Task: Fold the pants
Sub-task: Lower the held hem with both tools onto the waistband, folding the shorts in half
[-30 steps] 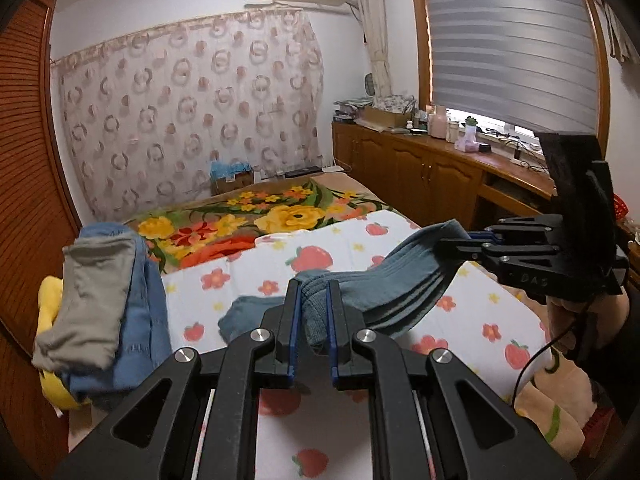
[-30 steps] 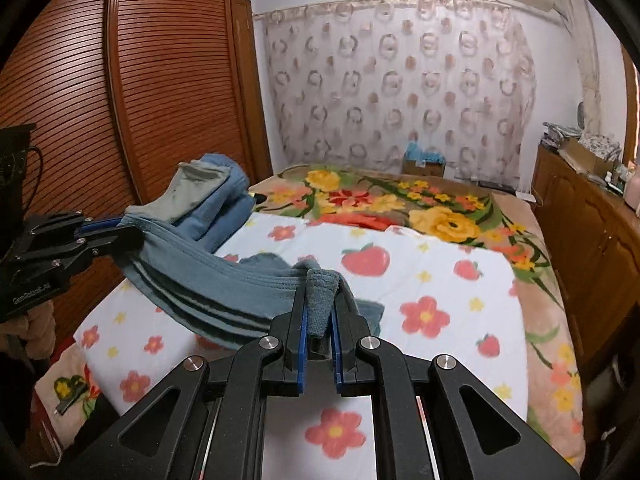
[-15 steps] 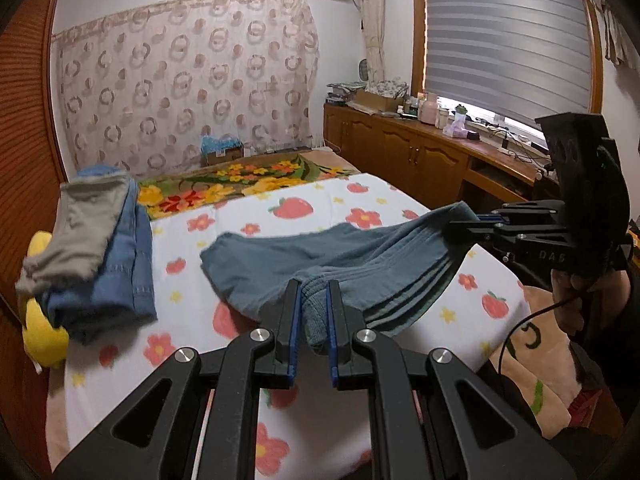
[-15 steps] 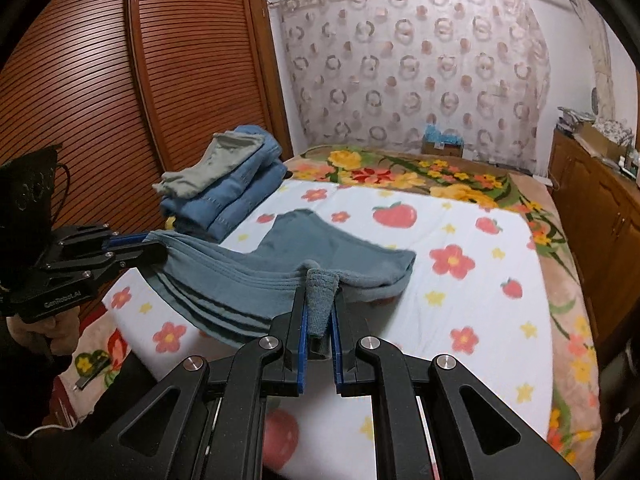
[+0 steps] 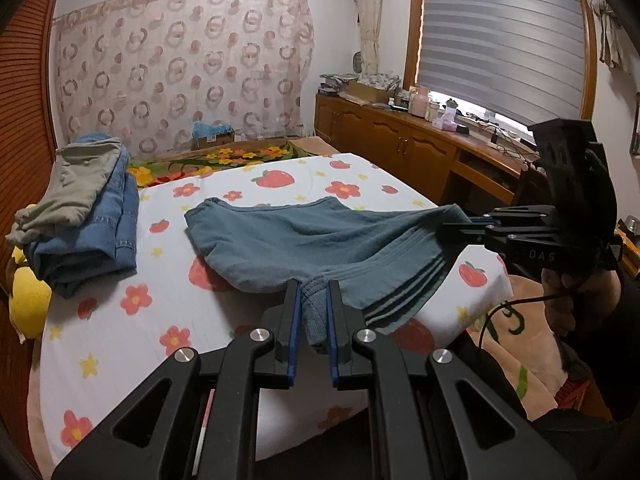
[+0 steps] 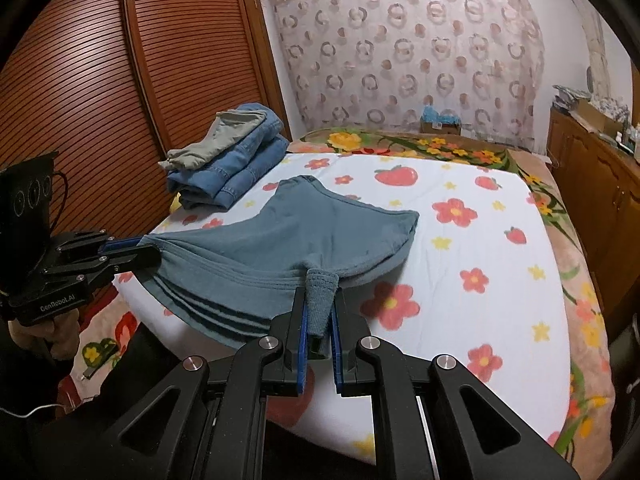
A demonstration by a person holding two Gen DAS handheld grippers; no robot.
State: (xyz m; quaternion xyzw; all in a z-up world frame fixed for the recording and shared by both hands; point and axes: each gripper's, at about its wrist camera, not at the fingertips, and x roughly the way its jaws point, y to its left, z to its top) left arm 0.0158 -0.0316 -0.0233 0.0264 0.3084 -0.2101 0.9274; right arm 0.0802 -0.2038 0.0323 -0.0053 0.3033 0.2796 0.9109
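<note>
pants (image 5: 304,240) now spread flatter on bed (image 5: 120,332)

Our left claw (image 5: 313,316) and right claw (image 6: 319,320) are matt black linkages with blue-lined fingers (image 5: 294,320) and round silver screws (image 5: 256,335). One body reads "GenRobot.AI" in white; the other shows "DAS". Thin black and white cables trail below, beside our dark sleeves (image 6: 100,408).
</note>
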